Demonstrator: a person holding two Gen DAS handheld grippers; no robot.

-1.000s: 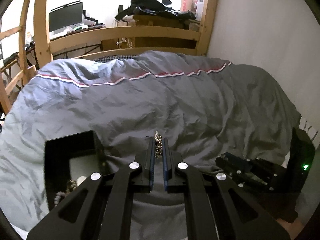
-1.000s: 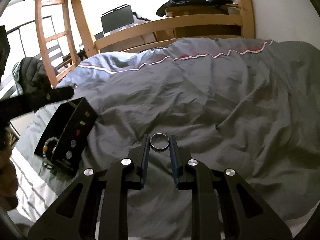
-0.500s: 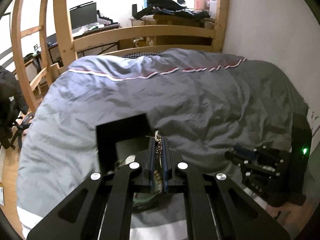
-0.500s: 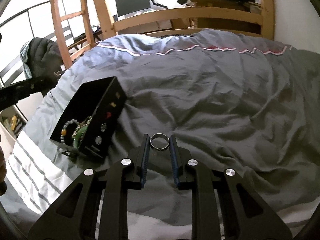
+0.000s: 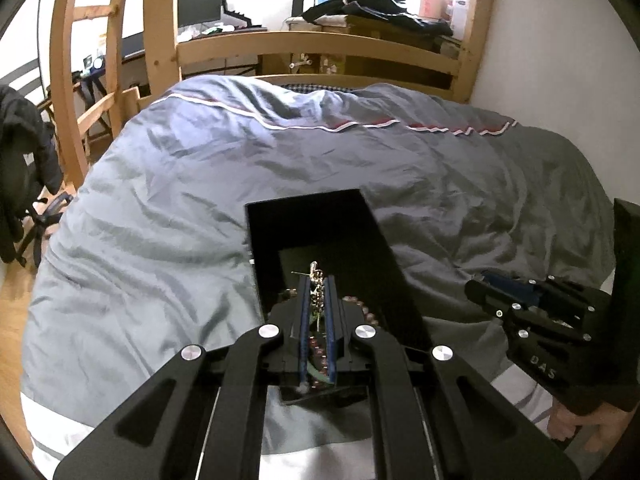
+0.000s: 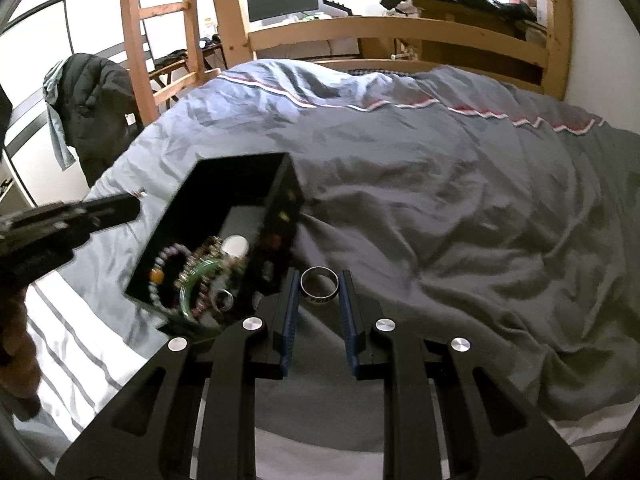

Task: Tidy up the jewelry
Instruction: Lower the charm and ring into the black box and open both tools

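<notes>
Left claw (image 5: 318,282) is clamped on a chain (image 5: 316,280) over the black box (image 5: 372,236); right claw (image 6: 319,286) grips a ring (image 6: 319,285); release into the box is called for next.

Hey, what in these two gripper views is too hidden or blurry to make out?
- Left wrist view: near half of the black open jewelry box, behind the left gripper.
- Same view: thin gold chain, mostly pinched between pads; its type is unclear.
- Right wrist view: engraving on the silver ring, too small.
</notes>
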